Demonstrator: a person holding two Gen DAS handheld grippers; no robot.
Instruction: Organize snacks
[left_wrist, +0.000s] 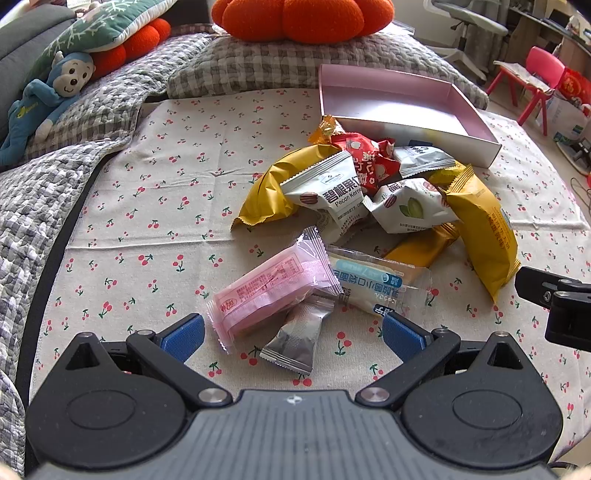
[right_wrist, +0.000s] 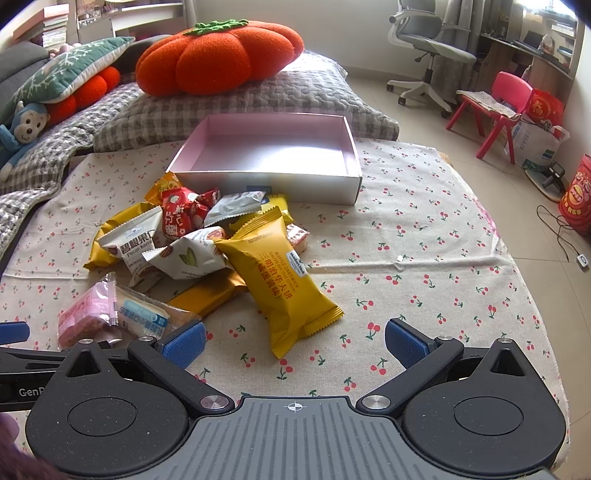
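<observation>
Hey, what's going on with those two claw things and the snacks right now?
Left gripper open, over pink packet. Right gripper open, near yellow packet. Pink box empty, snacks piled in front.

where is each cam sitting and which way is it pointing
Left wrist: rides the left gripper, low over the cherry-print cloth, facing the pink packet and silver packet; own open blue fingers show, the right gripper's edge intrudes at right.
Right wrist: rides the right gripper, facing the yellow waffle packet; own open fingers show, the left gripper's arm at left.
Shared: the snack pile, the pink box beyond it and the orange pumpkin cushion.
</observation>
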